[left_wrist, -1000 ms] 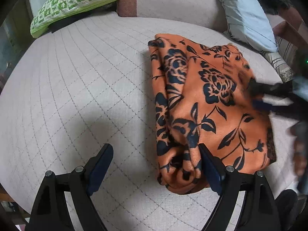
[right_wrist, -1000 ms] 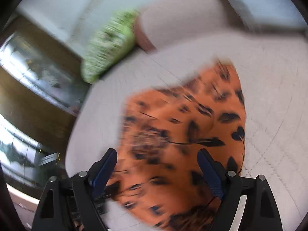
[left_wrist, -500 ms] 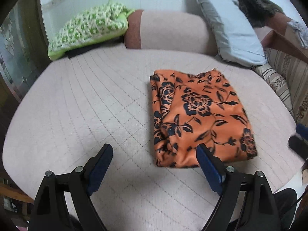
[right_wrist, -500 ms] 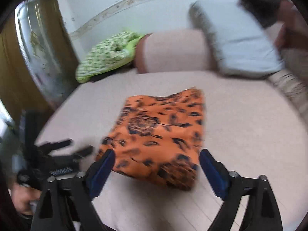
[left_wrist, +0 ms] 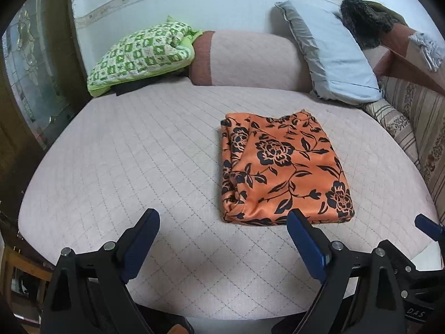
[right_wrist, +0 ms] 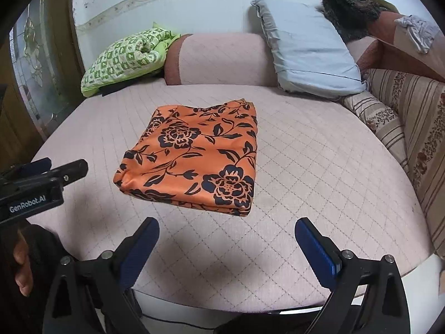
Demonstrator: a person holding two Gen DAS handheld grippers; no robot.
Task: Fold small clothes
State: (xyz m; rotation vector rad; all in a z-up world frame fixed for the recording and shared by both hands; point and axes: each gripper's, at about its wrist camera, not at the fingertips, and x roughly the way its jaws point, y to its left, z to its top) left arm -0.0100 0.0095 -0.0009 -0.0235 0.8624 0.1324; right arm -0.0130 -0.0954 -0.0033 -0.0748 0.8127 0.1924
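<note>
Both grippers are backing off now: left gripper (left_wrist: 222, 239) and right gripper (right_wrist: 226, 240) hang empty, jaws wide apart, just short of the orange floral garment (right_wrist: 192, 156). It lies folded (a tidy rectangle) mid-cushion (right_wrist: 306, 167). Looks finished, bar maybe another piece.

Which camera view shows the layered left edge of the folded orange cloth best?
The left wrist view. There the folded orange cloth turns its left edge to the camera, so the stacked, bunched layers show. The right wrist view shows mostly the smooth top face and the near edge; the left edge looks only like a rounded corner.
</note>
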